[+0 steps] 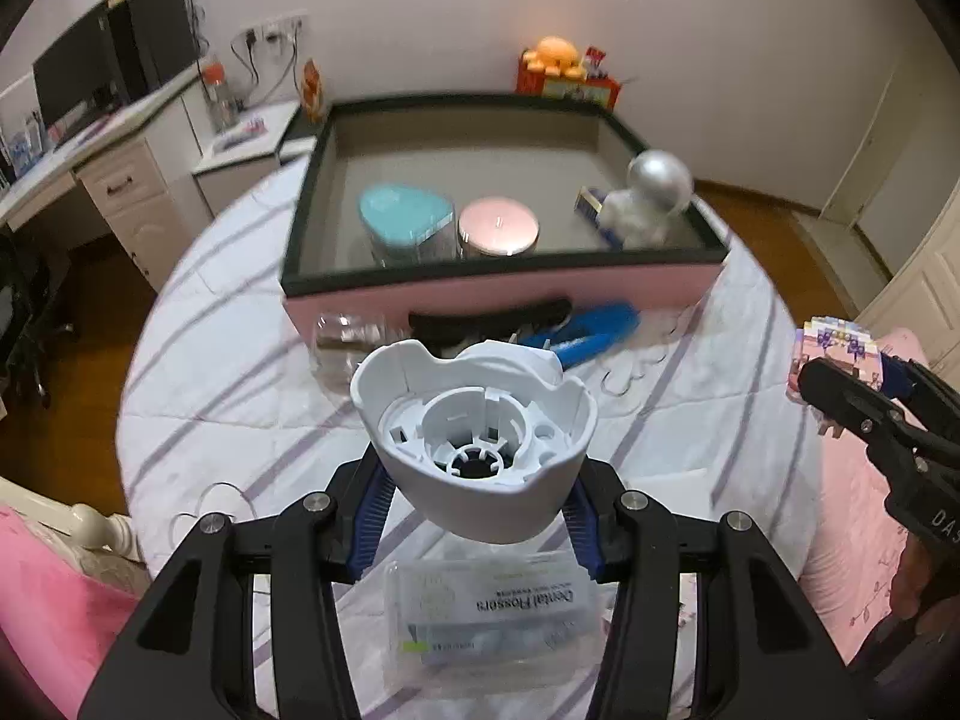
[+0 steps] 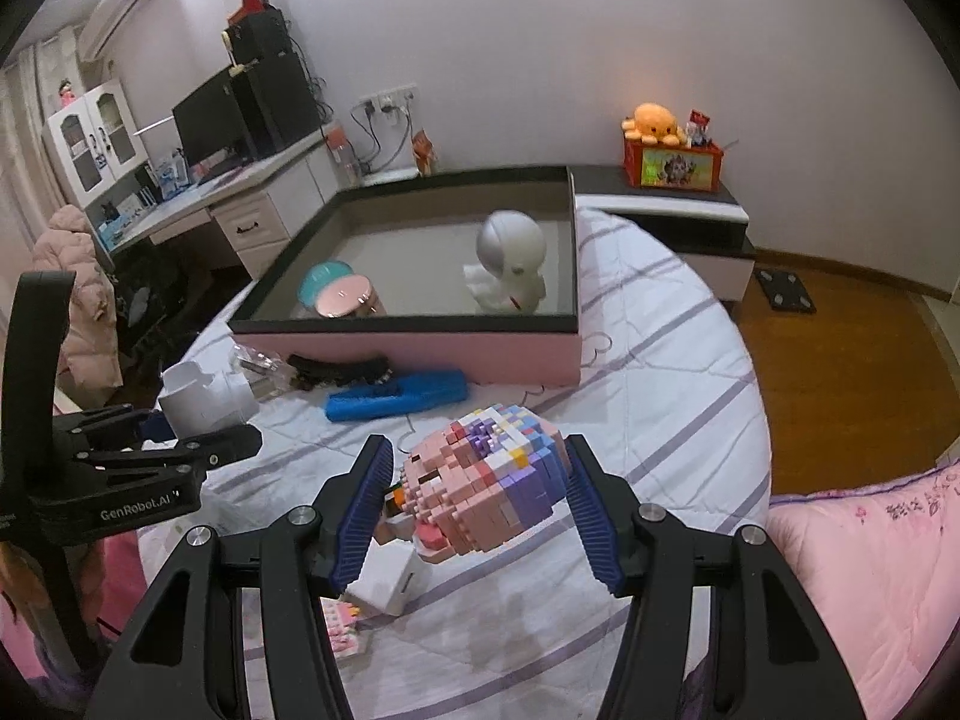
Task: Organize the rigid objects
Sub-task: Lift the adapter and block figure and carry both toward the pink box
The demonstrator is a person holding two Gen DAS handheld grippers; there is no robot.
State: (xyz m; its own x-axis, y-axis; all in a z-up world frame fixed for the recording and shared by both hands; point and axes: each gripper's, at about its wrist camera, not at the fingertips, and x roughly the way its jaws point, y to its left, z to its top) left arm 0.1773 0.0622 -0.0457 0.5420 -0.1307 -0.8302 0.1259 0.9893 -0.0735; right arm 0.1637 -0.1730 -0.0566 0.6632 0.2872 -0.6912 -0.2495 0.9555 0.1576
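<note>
The left gripper (image 1: 477,504) clamps a white ribbed plastic cup-shaped shell (image 1: 474,438) above the striped quilt; the right gripper (image 2: 474,498) grips a pastel pink-and-purple brick-built figure (image 2: 486,480); both likely await carrying to the far pink black-rimmed box (image 2: 408,354), clearing its near wall; open floor lies at its far left.

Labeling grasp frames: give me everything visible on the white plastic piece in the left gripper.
The white plastic piece is a smooth, bowl-shaped shell with a wavy, notched rim. Its hollow side faces the left wrist camera, showing moulded concentric rings, ribs, small holes and a dark central hub opening. It looks like rigid injection-moulded plastic. The left gripper has it clamped between blue ribbed pads, lifted above the striped bedspread and a dental flosser pack. Nothing else touches it.
</note>
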